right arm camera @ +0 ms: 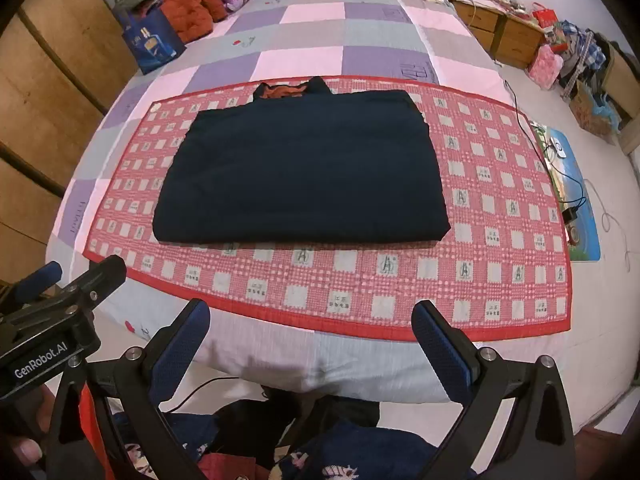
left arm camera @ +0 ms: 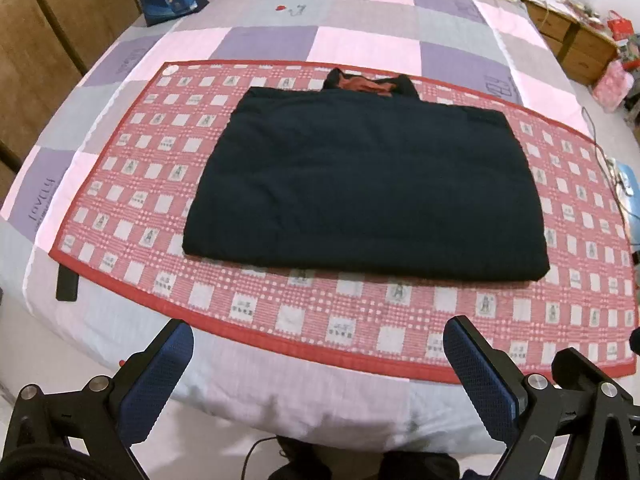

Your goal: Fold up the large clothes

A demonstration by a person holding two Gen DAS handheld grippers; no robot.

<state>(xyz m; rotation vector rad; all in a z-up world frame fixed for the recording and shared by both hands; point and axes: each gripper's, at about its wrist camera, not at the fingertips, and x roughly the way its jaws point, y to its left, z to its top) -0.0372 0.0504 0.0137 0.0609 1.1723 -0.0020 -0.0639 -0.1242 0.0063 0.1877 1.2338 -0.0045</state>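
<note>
**Dark garment lies folded on the mat; both grippers hang back, holding nothing**

The bed, under a quilt of pink, purple and grey squares, fills most of both views. Across its lower middle lies a red checked mat, its near red border running through the lower third of each frame.

On the mat, centre frame in both views, sits the dark navy garment. It reads as a neat rectangle with a thick, doubled near edge and straight sides, and no sleeves stick out. At its top edge, upper centre, a collar with orange lining peeks out. From this shape the folding looks largely or wholly done; what may remain is 1 more halving or simply squaring the edges, though that is a judgement.

Along the left edge of both views runs a wooden wardrobe, and a blue gift bag stands at upper left.

The left gripper sits at the bottom of its view, jaws spread wide and empty, short of the mat's near border. The right gripper is likewise wide apart with nothing between its blue pads, well clear of the garment.
</note>
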